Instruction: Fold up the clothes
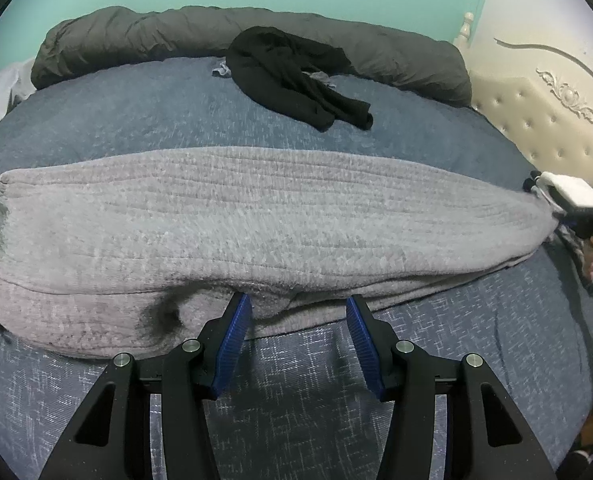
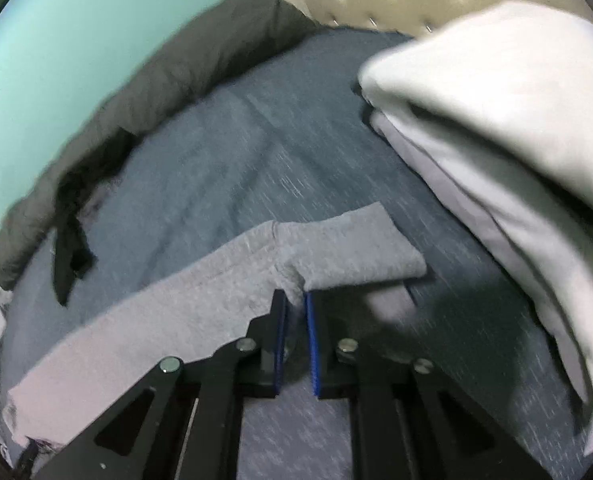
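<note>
A long grey ribbed garment (image 1: 256, 220) lies stretched across the blue bedspread (image 1: 136, 120). My left gripper (image 1: 298, 310) stands open at its near edge; the fingertips straddle the hem and the blue pads do not press it. In the right wrist view the same grey garment (image 2: 176, 304) runs off to the left, its cuff end folded over. My right gripper (image 2: 294, 300) is shut on a pinch of that cloth near the cuff. In the left wrist view the right gripper (image 1: 558, 210) shows at the garment's far right end, with a hand behind it.
A crumpled black garment (image 1: 296, 80) lies further back on the bed, in front of a rolled dark grey duvet (image 1: 136, 36) along the green wall. A folded white stack (image 2: 496, 120) sits to the right of my right gripper. A cream tufted headboard (image 1: 536, 112) bounds the right side.
</note>
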Demonstrator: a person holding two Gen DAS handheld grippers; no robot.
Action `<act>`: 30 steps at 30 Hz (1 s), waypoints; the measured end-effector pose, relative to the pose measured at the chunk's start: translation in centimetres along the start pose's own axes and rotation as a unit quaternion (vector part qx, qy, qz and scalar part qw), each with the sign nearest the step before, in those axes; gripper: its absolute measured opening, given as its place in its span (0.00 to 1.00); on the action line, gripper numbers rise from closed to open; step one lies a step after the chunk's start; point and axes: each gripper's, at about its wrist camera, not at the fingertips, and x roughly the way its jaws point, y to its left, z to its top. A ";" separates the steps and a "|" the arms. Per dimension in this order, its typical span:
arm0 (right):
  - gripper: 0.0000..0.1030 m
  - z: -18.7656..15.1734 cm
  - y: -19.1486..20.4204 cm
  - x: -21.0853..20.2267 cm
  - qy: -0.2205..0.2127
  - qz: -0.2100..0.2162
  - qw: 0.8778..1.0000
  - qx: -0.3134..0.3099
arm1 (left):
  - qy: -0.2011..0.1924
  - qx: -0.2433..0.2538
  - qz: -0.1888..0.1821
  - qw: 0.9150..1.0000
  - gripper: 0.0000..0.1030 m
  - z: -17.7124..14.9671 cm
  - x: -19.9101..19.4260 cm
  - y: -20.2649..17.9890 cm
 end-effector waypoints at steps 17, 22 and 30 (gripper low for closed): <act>0.31 -3.5 -1.0 0.1 -0.044 0.001 0.999 0.016 | -0.001 -0.003 -0.002 1.000 0.53 0.0 -0.1 0.0; 0.31 -5.8 3.6 -1.1 -0.027 0.050 0.998 0.002 | 0.001 -0.016 -0.009 1.000 0.53 -0.1 -0.2 0.3; 0.33 -11.3 14.2 -1.9 0.013 0.157 0.987 -0.021 | -0.005 -0.036 -0.013 0.999 0.53 -0.4 -2.3 2.2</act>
